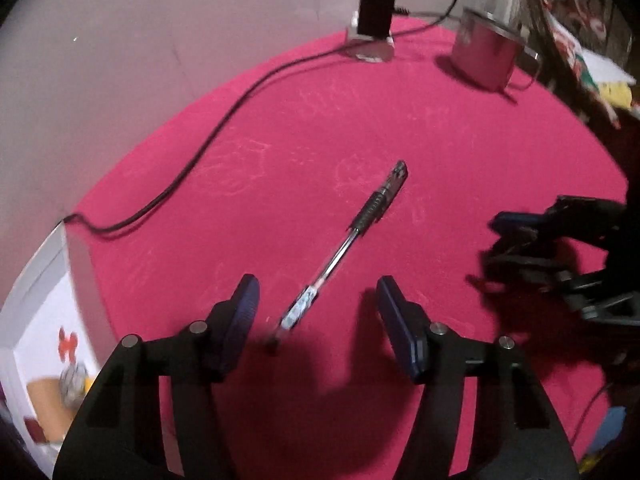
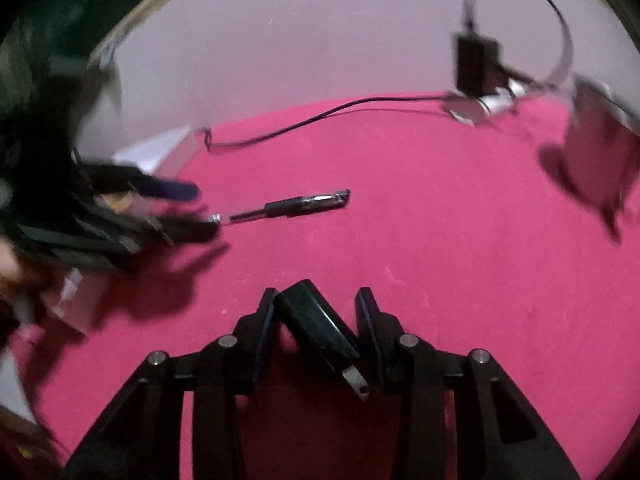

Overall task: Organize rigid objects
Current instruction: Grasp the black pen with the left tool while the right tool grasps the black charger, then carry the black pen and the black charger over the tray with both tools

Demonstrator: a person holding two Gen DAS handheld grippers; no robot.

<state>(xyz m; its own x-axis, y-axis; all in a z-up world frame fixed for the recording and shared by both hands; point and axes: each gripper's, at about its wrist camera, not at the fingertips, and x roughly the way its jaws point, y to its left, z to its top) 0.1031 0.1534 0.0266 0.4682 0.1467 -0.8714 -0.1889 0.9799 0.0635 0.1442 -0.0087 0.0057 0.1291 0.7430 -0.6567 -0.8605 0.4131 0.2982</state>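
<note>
- I see open pink cloth (image 1: 304, 128) around the clear-barrelled black-grip pen (image 1: 348, 240).
- Far edge is crowded: black cable (image 1: 208, 140), black mounted box (image 1: 375, 12), pink metal mug (image 1: 486, 54).

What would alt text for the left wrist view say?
An open left claw hovers over a pen lying on a pink tablecloth. Behind are a metal mug, a black cable and the right claw.

Both grippers are black plastic — the left gripper (image 1: 318, 296) and the right gripper (image 2: 316, 300) alike. Each has two dark blue fingers (image 1: 246, 304) with ridged pads, and round silver screws (image 1: 439, 328) on the arms.
</note>
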